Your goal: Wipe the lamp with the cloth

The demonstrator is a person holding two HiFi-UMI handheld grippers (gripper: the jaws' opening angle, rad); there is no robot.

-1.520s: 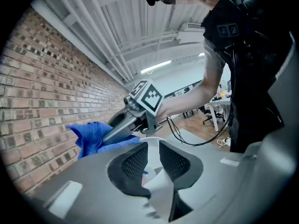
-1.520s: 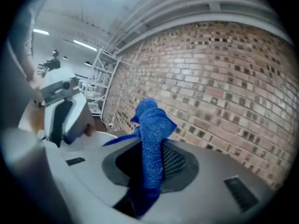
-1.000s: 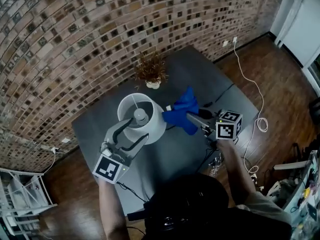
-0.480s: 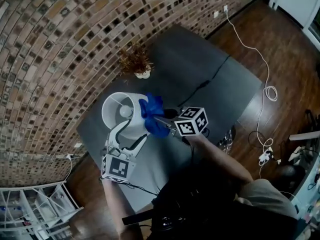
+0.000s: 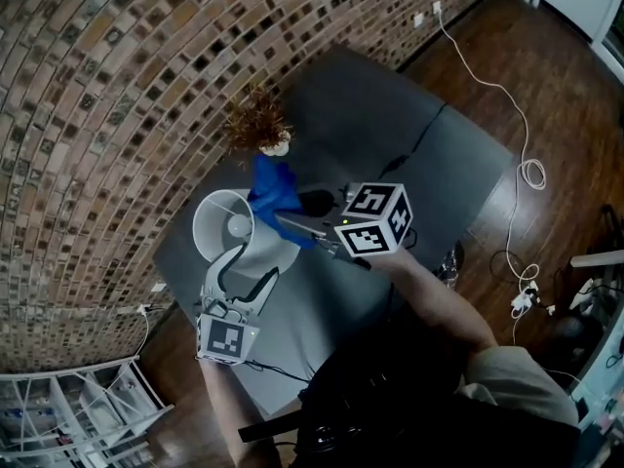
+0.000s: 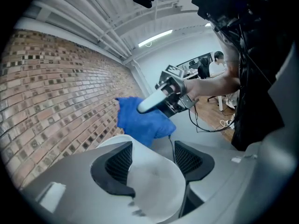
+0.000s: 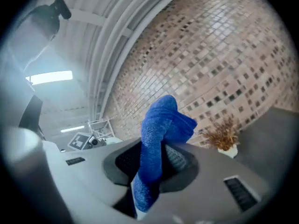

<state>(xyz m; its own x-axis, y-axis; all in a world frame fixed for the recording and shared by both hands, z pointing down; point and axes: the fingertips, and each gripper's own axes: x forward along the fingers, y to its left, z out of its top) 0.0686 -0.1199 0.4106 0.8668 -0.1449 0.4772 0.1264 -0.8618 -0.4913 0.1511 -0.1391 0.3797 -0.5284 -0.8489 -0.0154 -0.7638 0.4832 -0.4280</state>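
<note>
Lamp (image 5: 237, 234) seems clasped, our left tongs (image 5: 255, 263) having just narrowed their jaws round it; our right tongs (image 5: 289, 225), clenching the cloth (image 5: 272, 189), swing it just beyond them, ready to wipe.

1. No words, brand names or numbers can be read in any view.
2. The only signs are coded black-and-white square markers. In the head view they sit on the marker cube (image 5: 375, 219) of the right gripper (image 5: 286, 224) at 3 o'clock, and on the other cube (image 5: 226, 338), of the left gripper (image 5: 252, 264), at 7 o'clock.
</note>
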